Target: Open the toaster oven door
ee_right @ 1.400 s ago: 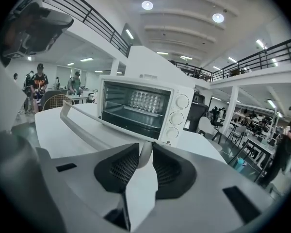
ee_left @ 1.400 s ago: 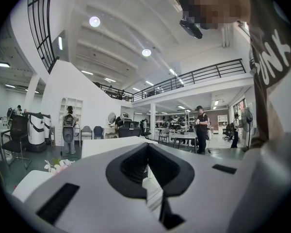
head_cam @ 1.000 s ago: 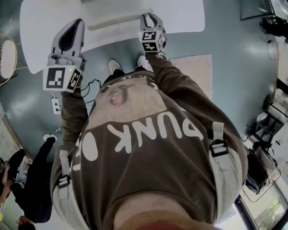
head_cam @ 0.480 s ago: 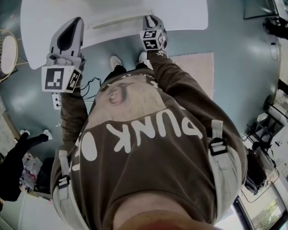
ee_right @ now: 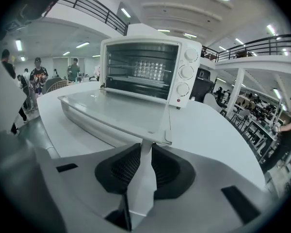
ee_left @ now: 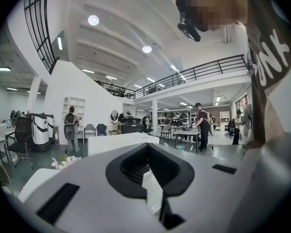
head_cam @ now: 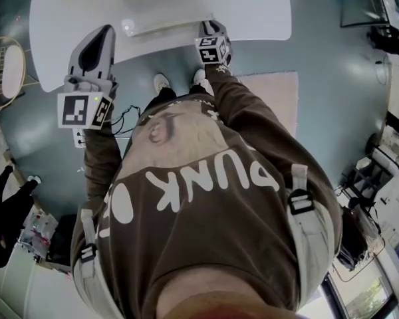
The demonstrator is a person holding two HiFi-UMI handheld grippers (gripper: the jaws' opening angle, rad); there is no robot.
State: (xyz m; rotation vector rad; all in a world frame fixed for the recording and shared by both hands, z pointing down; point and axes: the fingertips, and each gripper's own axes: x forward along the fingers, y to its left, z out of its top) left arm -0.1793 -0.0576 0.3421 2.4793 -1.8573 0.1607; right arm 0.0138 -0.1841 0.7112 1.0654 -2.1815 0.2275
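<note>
The toaster oven [ee_right: 145,74] stands on the white table [ee_right: 208,135] with its door [ee_right: 114,108] swung fully down to lie level, exposing the rack inside; over the last second the door and both tools barely shift in the head view, which suggests the opening stroke is finished. The right gripper [ee_right: 146,147] stays at the door's front edge, jaws pressed together with their tip touching its rim. The left gripper [ee_left: 148,176], jaws likewise together and holding nothing, remains raised, well apart from the oven.
</note>
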